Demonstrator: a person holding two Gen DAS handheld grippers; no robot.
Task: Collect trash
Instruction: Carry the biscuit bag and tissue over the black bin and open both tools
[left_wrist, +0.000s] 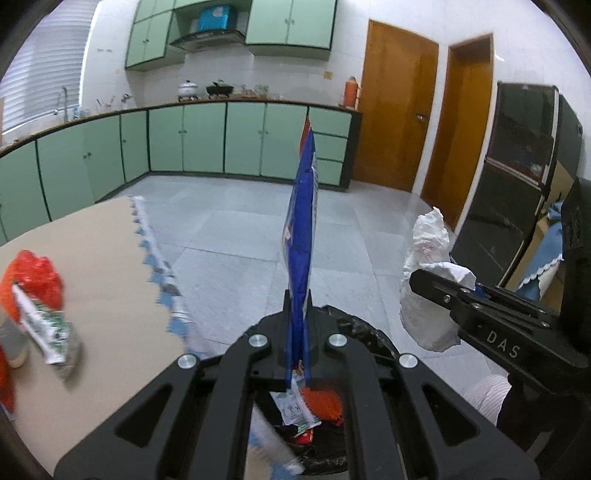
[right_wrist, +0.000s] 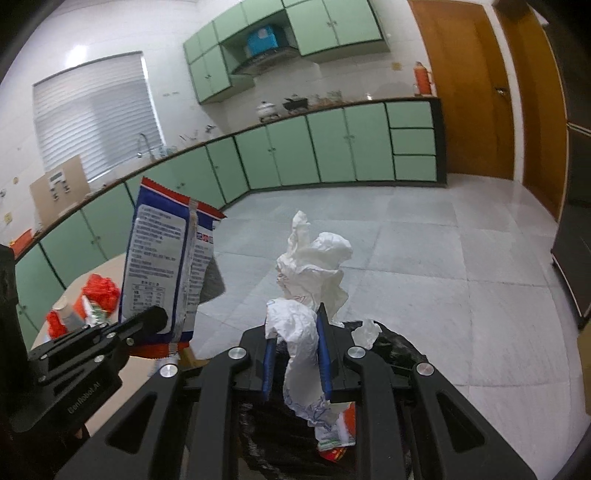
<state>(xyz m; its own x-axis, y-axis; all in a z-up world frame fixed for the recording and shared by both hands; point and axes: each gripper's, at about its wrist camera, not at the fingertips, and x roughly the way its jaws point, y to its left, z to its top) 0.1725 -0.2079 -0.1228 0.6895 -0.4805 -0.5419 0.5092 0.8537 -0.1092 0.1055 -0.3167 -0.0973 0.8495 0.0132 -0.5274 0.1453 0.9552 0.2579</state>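
Tiled kitchen, above black trash bag (right_wrist: 391, 343): left hand-held gripper (left_wrist: 298, 314) clamps flat glossy blue wrapper (left_wrist: 301, 229); right hand-held gripper (right_wrist: 295, 325) clamps crumpled white paper (right_wrist: 310, 273).

Kitchen with green cabinets and grey tile floor

Mint cabinets (left_wrist: 207, 138) line white-tiled walls (right_wrist: 118, 33); 2 orange-brown doors (left_wrist: 397, 107), a blinded window (right_wrist: 96, 118), pale floor tiles (right_wrist: 424, 240).

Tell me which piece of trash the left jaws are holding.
The flat blue snack packet, standing upright from the shut jaws; the crumpled white paper is in the right jaws.
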